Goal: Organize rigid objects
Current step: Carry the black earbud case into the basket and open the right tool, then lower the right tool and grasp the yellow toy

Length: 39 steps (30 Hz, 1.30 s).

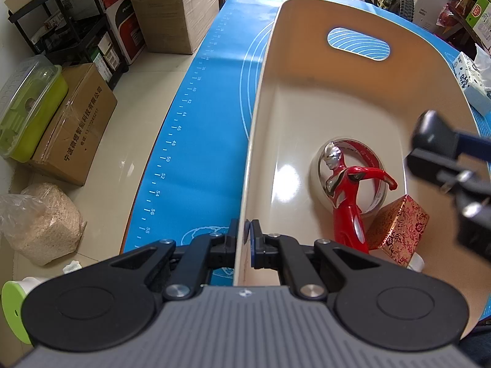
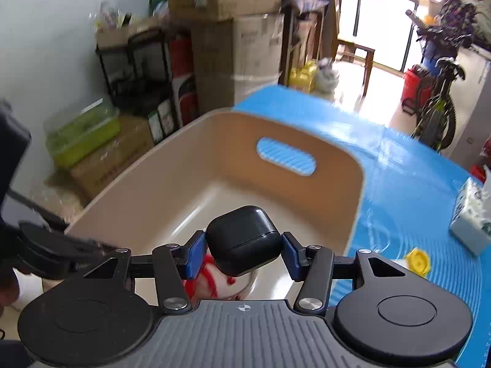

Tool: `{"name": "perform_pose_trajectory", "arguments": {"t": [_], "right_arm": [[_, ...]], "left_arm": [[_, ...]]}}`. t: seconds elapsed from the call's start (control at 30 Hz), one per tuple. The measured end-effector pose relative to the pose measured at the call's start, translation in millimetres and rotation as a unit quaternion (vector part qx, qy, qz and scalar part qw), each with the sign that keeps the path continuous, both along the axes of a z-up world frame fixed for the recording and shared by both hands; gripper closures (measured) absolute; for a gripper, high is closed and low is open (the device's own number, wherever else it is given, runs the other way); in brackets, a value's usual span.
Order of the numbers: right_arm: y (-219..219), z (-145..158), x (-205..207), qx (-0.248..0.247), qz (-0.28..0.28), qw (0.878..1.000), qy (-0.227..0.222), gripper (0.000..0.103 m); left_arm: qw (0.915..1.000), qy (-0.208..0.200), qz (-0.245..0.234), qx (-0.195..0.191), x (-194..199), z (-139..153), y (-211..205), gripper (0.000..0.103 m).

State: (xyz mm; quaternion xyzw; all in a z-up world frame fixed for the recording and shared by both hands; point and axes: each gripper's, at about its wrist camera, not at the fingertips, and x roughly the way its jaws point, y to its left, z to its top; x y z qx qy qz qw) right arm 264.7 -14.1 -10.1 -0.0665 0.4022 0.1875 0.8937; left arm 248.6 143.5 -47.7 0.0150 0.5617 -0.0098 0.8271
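Beige plastic forms the bin (image 1: 307, 98), whose near left wall is pinched between the closed fingers of the left gripper (image 1: 246, 233), which points steeply down. Left of that gripper, the blue mat (image 1: 196, 116) carries a ruler scale with numbers readable from 40 to 58; the carton (image 1: 73, 128) on the floor beyond bears Chinese print. The right gripper (image 2: 244, 253) tilts down over the bin, clamped on a black earbud case (image 2: 244, 242). Below it in the bin lie a red figure (image 1: 346, 193), a tape roll (image 1: 349, 153) and a red-gold patterned box (image 1: 399, 227).
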Motion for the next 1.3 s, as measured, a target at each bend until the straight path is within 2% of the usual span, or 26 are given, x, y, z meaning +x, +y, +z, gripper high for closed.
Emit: {"name": "perform_pose_trajectory", "arguments": {"t": [0.2,0.3,0.4,0.43,0.63,0.83,1.03,1.17,1.3], "right_arm": [[11,-24,1,-0.027,0.015,0.999,0.037,0.045],[21,-29,-1,-0.06,0.029,0.997,0.025,0.045],[23,-31,-3,-0.057,0.036,0.997,0.035,0.046],[23,-31,-3,-0.055,0.036,0.997,0.035,0.043],[10,-19,-6,-0.031,0.022,0.999,0.022,0.038],[-22,10,-7,0.014,-0.011,1.0,-0.007,0.037],[-71,30,-8,0.019,-0.069,0.997,-0.043,0.036],[-106,25,0,0.011,-0.106,0.994,-0.039,0.036],[-138,5,4,-0.001,-0.138,0.99,-0.028,0.036]], "left_arm": [[1.0,0.0,-0.001,0.001,0,0,0,0.095],[1.0,0.0,-0.001,0.001,0,0,0,0.095],[1.0,0.0,-0.001,0.001,0,0,0,0.095],[1.0,0.0,-0.001,0.001,0,0,0,0.095],[1.0,-0.001,-0.002,0.002,0,0,0,0.095],[1.0,-0.001,-0.001,0.001,0,1,1,0.095],[1.0,-0.001,-0.002,0.001,0,1,1,0.095],[1.0,-0.001,-0.001,0.001,0,1,0,0.095],[1.0,-0.001,-0.001,0.001,0,1,0,0.095]]}}
